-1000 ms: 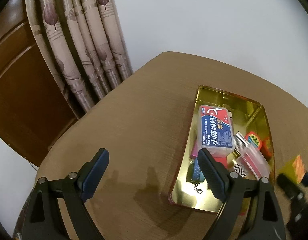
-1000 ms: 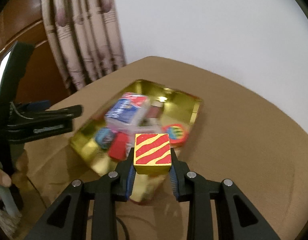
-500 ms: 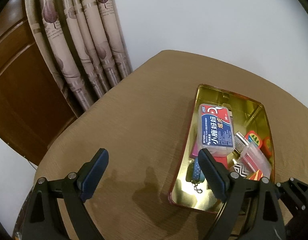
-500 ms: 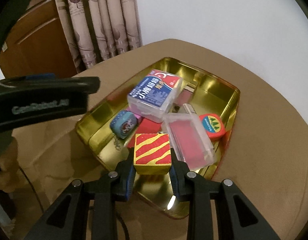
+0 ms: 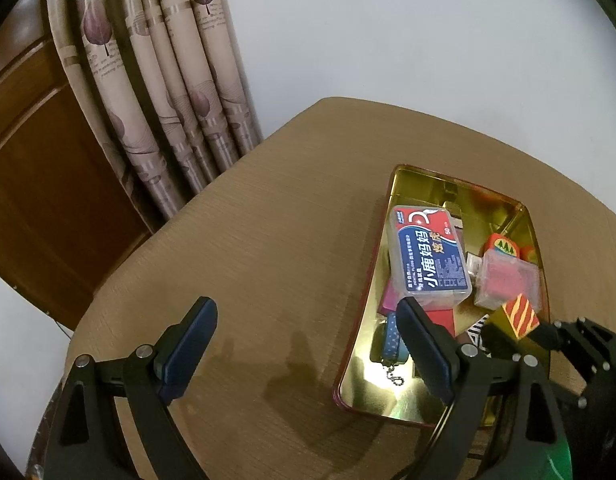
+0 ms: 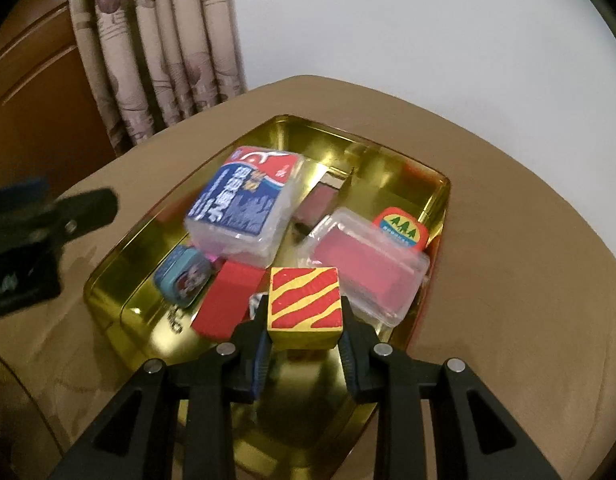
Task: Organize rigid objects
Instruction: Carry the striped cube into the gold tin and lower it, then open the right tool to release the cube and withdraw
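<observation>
My right gripper (image 6: 304, 322) is shut on a red-and-yellow striped cube (image 6: 303, 304) and holds it over the near end of the gold tin tray (image 6: 396, 160). The cube also shows in the left wrist view (image 5: 520, 315), above the tray (image 5: 428, 174). In the tray lie a clear box with a blue-red label (image 6: 243, 204), a clear case with a pink insert (image 6: 368, 266), a red block (image 6: 229, 304), a small blue tin (image 6: 183, 276) and an orange tape measure (image 6: 402, 230). My left gripper (image 5: 308, 344) is open and empty over the table left of the tray.
The tray sits on a round brown table (image 5: 247, 240). Patterned curtains (image 5: 159, 72) and a wooden door (image 5: 35, 184) stand behind the table's left side. A white wall is behind.
My right gripper has moved forward with the striped cube, from outside the tray's near edge to over its near end. My left gripper has stayed nearly still.
</observation>
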